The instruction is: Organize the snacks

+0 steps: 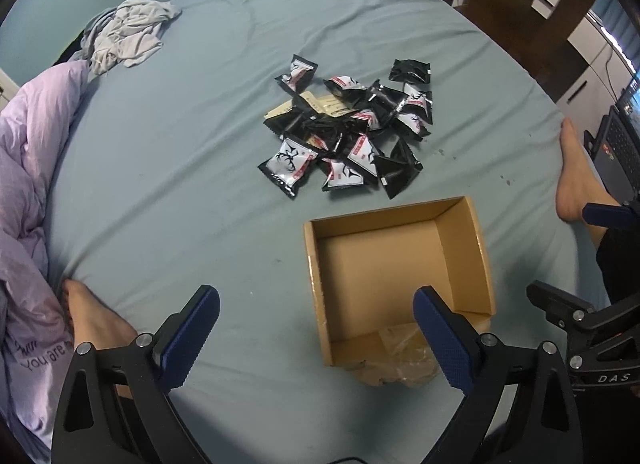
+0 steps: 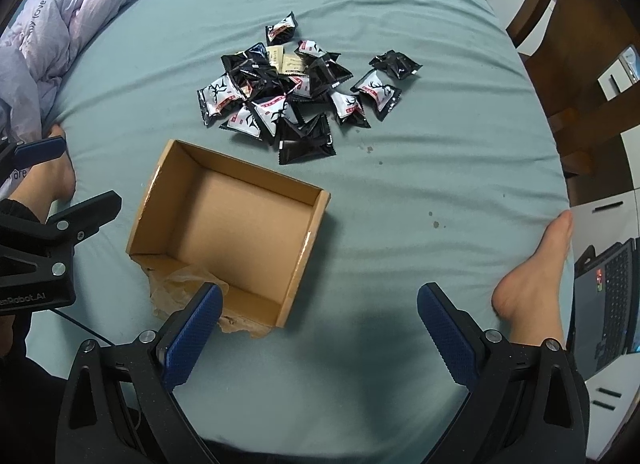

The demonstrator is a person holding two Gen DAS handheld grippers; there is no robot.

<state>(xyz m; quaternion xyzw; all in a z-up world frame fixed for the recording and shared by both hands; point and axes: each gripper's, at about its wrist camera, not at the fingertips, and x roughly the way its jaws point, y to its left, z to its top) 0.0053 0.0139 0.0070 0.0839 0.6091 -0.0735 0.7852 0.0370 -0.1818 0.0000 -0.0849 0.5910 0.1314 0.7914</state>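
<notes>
Tongs agape above bedsheet

The snack packets are shiny crinkly foil-type plastic, mostly glossy black with white printed faces, sitting on a matt, slightly wrinkled blue-green cloth sheet. The box is plain brown cardboard, dull and a bit rough, with crumpled clear tape or film at its near edge. The gripper fingers have blue knobbly-textured pads on matt black plastic arms with small metal bolts.
</notes>
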